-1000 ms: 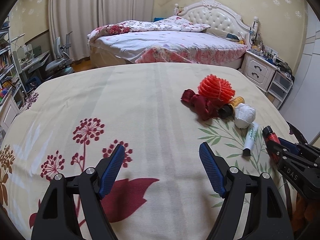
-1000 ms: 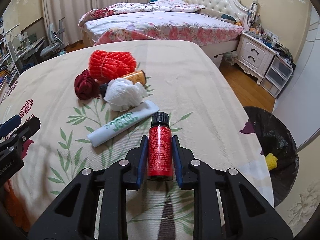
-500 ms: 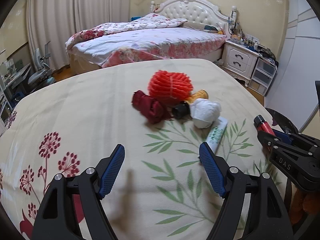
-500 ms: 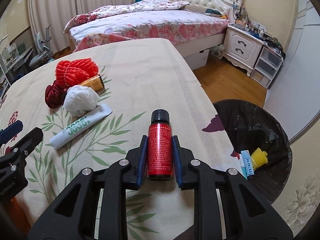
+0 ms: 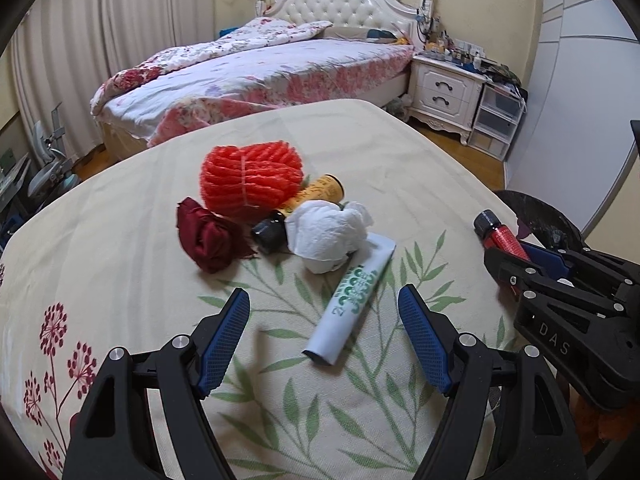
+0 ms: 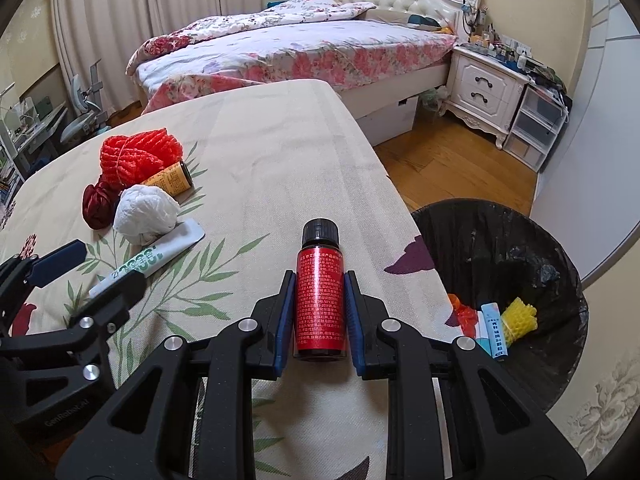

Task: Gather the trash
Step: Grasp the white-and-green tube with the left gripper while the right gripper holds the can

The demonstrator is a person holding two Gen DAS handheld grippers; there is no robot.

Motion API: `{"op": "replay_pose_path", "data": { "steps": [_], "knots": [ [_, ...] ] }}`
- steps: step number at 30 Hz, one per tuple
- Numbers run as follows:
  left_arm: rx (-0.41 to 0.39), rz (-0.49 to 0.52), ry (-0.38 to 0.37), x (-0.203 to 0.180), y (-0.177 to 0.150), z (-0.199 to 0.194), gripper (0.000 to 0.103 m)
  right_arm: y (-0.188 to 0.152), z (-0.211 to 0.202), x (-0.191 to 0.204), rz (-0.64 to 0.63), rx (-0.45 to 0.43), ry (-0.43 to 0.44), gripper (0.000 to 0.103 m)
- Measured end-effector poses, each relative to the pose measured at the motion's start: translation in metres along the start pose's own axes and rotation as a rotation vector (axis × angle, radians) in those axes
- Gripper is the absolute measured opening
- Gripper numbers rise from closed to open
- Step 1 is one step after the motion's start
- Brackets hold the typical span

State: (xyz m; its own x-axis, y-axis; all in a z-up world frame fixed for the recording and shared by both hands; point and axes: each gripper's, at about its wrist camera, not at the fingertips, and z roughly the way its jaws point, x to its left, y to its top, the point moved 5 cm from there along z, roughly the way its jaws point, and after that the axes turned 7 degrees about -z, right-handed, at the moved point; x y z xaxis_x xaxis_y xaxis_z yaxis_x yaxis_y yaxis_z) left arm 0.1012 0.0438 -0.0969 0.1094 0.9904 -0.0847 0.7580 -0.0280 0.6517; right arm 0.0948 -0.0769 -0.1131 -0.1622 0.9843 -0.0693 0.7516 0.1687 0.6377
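My right gripper (image 6: 316,280) is shut on a small red bottle (image 6: 319,300) with a black cap, held above the table's right edge beside the black-lined trash bin (image 6: 560,264). It also shows in the left wrist view (image 5: 500,236). My left gripper (image 5: 324,300) is open above the table, just short of a white and green tube (image 5: 354,296). Behind the tube lie a white crumpled tissue (image 5: 328,236), a yellow bottle (image 5: 316,196), a dark red cloth (image 5: 208,236) and an orange-red foam net (image 5: 252,178).
The table (image 5: 120,208) has a cream floral cloth. The bin holds a yellow net (image 6: 518,318), a blue tube (image 6: 494,330) and orange bits. A bed (image 6: 300,44), a white nightstand (image 6: 486,88) and wooden floor lie beyond.
My left gripper has moved right and forward toward the trash pile and stayed open. My right gripper has carried the red bottle right, toward the bin.
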Motion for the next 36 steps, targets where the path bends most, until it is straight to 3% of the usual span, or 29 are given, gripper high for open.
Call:
{"op": "replay_pose_path", "data": {
  "steps": [4, 13, 23, 36],
  "knots": [
    [0.048, 0.017, -0.014, -0.003, -0.003, 0.008, 0.051, 0.0, 0.0, -0.001, 0.0, -0.001, 0.003, 0.023],
    [0.037, 0.06, -0.02, -0.011, -0.01, 0.003, 0.02, 0.001, 0.0, -0.001, -0.006, 0.001, 0.0, 0.023],
    [0.038, 0.035, -0.038, -0.009, -0.026, -0.013, 0.018, -0.009, -0.006, 0.004, -0.022, -0.001, -0.011, 0.023],
    [-0.029, -0.024, -0.043, 0.001, -0.036, -0.038, 0.017, -0.03, -0.021, 0.008, -0.024, -0.011, -0.014, 0.023]
  ]
}}
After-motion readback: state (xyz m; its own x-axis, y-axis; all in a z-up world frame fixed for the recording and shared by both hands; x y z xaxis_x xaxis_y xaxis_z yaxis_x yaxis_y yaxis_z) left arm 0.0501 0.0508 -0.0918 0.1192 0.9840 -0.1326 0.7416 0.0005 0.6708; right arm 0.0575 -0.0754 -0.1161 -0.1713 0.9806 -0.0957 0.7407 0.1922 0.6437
